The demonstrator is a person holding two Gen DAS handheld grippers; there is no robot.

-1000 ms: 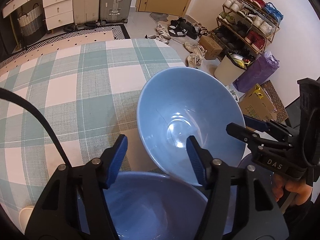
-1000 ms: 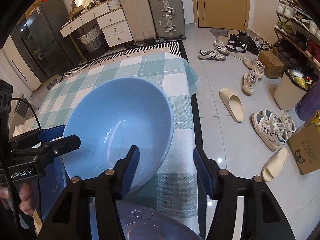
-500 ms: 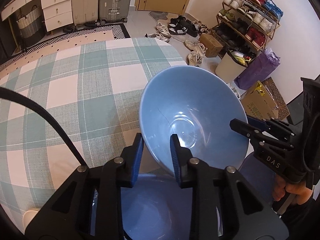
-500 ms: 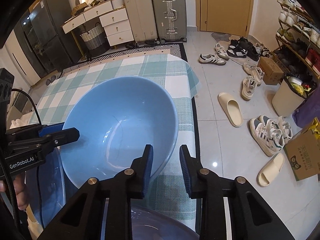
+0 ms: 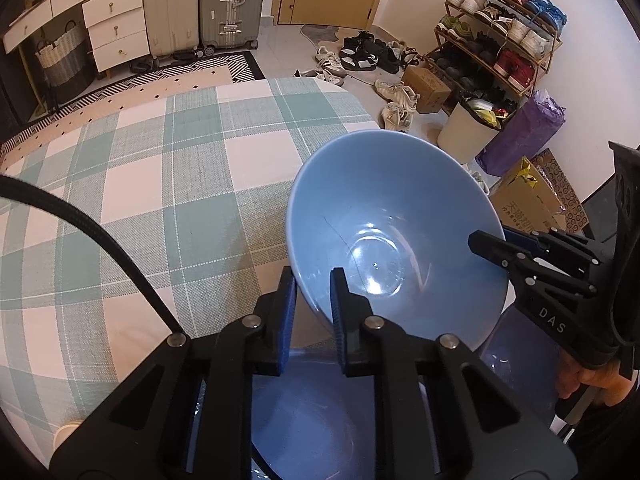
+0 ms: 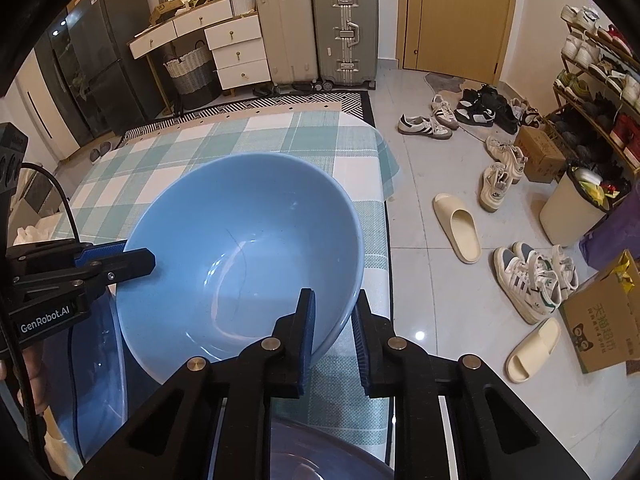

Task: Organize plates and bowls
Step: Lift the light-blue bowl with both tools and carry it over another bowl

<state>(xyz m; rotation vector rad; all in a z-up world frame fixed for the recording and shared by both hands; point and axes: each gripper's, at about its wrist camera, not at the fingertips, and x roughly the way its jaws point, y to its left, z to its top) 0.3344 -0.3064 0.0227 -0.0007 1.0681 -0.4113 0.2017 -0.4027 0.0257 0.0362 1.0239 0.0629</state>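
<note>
Above the checked worktop, near its right-hand edge, a light blue bowl is held tilted, its open side turned towards both cameras. Its rim is gripped at two opposite points. In the left wrist view, the left gripper is seen closed narrowly on the near left part of the rim: one blue-padded finger lies outside the wall, the other inside the bowl, and the wall is clamped between them. In the right wrist view, the right gripper is seen closed in the same manner on the near right part of the rim, with the inner finger against the bowl's interior and the outer finger against its exterior. Each gripper is also visible from the other's camera, pinching the far side of the rim.

A thin dark line is noted across the bowl's inner surface; whether it is a crack or a hair cannot be told. Directly below the held bowl, a second blue bowl is partly seen behind the fingers; contact between the two cannot be determined. At the right edge of the left wrist view, part of a hand is seen on the right gripper's handle. Shoes and slippers are scattered over the tiled floor beside the worktop.
</note>
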